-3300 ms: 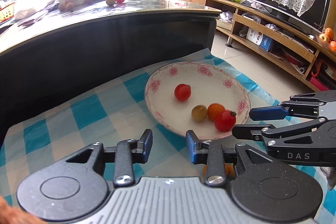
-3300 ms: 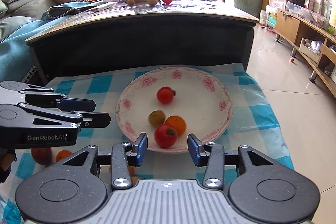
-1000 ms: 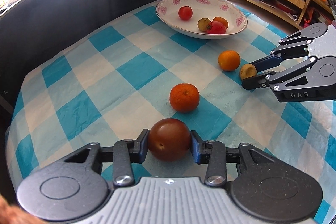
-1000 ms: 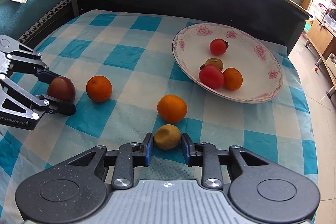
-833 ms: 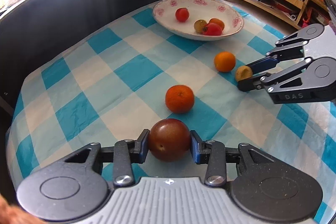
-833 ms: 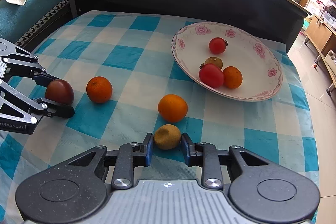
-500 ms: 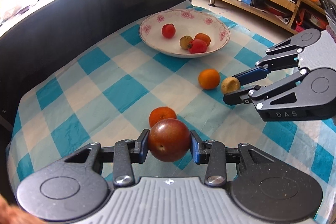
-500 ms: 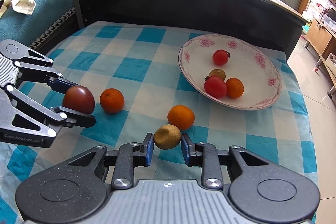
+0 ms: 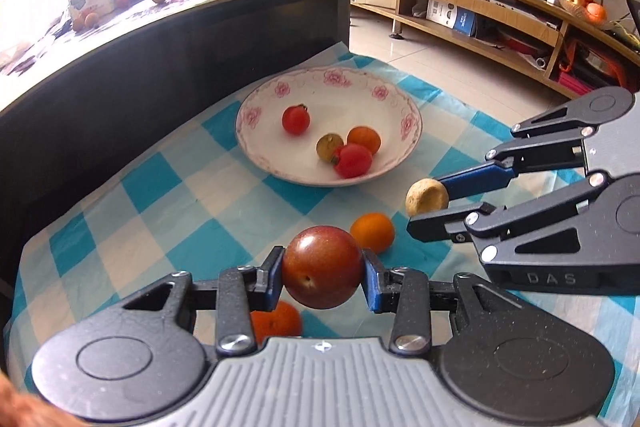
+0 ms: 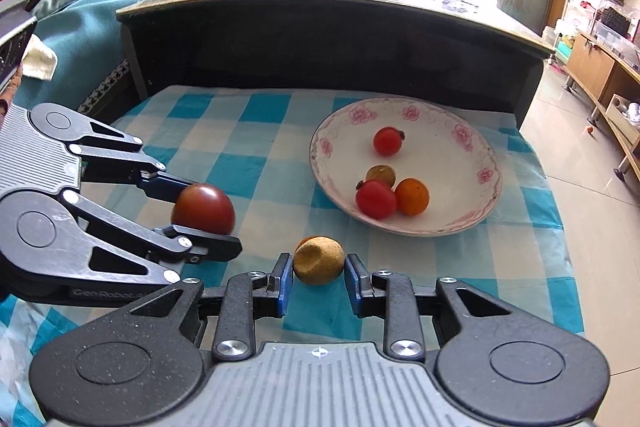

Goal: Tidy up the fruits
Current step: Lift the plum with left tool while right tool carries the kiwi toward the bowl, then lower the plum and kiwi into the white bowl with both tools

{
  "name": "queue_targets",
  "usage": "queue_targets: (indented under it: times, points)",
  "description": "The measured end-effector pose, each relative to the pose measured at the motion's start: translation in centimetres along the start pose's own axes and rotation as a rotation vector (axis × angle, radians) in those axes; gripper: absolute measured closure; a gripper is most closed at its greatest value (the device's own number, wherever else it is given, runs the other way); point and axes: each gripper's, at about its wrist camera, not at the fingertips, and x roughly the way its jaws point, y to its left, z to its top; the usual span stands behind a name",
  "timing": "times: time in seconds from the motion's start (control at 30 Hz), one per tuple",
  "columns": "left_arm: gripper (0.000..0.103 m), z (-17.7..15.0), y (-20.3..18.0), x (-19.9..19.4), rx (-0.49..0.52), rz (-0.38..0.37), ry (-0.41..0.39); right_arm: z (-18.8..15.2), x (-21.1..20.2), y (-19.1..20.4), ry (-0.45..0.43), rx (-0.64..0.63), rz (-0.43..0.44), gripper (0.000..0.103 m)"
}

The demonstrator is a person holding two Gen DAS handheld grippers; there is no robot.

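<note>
Fruits noted: your left gripper [image 9: 323,281] clamps a dark red plum [image 9: 322,266]; your right gripper [image 10: 318,279] clamps a tan fruit [image 10: 319,260]. Both are held above the checked cloth [image 10: 256,155], near the plate's [image 10: 478,215] front rim. An orange [image 9: 372,231] lies between them, bare cloth around it.

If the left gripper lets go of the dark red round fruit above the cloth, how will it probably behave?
The dark red fruit looks smooth, glossy and round, so it would probably roll on the checked cloth. The left gripper touches only its sides, so it might slip.
</note>
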Motion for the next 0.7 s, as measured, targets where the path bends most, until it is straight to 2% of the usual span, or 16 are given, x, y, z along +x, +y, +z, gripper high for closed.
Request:
queue_targets:
  times: [0.4, 0.7]
  points:
    - [0.056, 3.3, -0.5, 1.7, -0.01, 0.027, -0.05, 1.5, -0.3, -2.7, -0.061, 0.089, -0.045, 0.08]
    - [0.056, 4.4, 0.2, 3.8, -0.027, 0.06, -0.061, 2.5, 1.6, -4.3, -0.058, 0.142, -0.061, 0.08]
